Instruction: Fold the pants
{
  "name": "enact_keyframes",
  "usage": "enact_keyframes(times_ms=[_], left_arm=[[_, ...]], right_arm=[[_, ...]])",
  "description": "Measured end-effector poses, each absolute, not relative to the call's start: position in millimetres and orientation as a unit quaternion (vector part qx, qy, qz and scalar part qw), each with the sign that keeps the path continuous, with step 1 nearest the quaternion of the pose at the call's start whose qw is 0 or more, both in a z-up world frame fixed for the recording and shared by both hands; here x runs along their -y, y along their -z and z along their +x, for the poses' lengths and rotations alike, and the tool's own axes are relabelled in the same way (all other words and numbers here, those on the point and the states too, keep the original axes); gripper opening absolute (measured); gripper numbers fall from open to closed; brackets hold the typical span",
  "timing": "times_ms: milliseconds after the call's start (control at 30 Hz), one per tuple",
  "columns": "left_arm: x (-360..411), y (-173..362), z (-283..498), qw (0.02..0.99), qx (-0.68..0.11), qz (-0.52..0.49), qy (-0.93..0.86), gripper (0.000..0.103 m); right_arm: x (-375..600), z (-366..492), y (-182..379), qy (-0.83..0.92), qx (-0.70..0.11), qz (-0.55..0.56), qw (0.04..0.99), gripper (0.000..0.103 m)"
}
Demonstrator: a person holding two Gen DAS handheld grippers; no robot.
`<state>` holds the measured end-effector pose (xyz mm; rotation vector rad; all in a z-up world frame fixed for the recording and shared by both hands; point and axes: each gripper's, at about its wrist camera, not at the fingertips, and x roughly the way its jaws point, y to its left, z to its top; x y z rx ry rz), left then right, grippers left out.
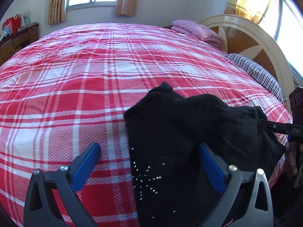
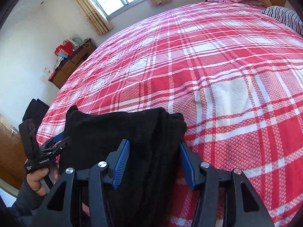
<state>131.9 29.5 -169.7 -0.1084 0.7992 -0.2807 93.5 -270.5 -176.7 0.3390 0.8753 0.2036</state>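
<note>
The left gripper [image 1: 149,151] stands open, black pants [image 1: 180,132] draped across its right finger. The pants lie bunched at the bed's [image 1: 75,75] near edge. The right gripper [image 2: 154,155] clamps their thick fold.

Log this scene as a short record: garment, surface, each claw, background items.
garment: black knit pants with metal studs, bunched up over the bed
surface: red and white plaid bed sheet
left claw: open, pants lying against one finger only
right claw: closed on a thick bunch of the pants
far end of bed: folded pink quilt, striped pillow
</note>
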Motion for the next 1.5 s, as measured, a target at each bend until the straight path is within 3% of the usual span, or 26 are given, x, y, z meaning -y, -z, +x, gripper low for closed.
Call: enact_keyframes(times_ms=[100,167,233,400,833,1000,1500], left_arm=[[-26,169,133,0.91,-0.386,-0.048,0.144,0.103],[-24,168,133,0.909,-0.385,-0.048,0.153,0.097],[-22,167,131,0.905,-0.385,-0.05,0.174,0.082],[-25,167,130,0.897,-0.389,-0.07,0.198,0.066],[-22,150,122,0.9,-0.384,-0.054,0.201,0.017],[-27,142,121,0.901,-0.384,-0.042,0.199,0.012],[-105,104,121,0.928,-0.34,-0.074,0.133,0.011]], right_arm=[[268,91,178,-0.098,-0.415,0.156,0.891,0.054],[268,90,178,-0.1,-0.412,0.156,0.892,0.051],[269,90,178,-0.109,-0.409,0.161,0.891,0.043],[271,87,175,-0.123,-0.401,0.173,0.891,0.032],[238,68,134,-0.126,-0.364,0.107,0.917,0.026],[222,74,113,-0.141,-0.355,0.087,0.92,0.026],[137,152,75,-0.202,-0.352,0.023,0.914,0.025]])
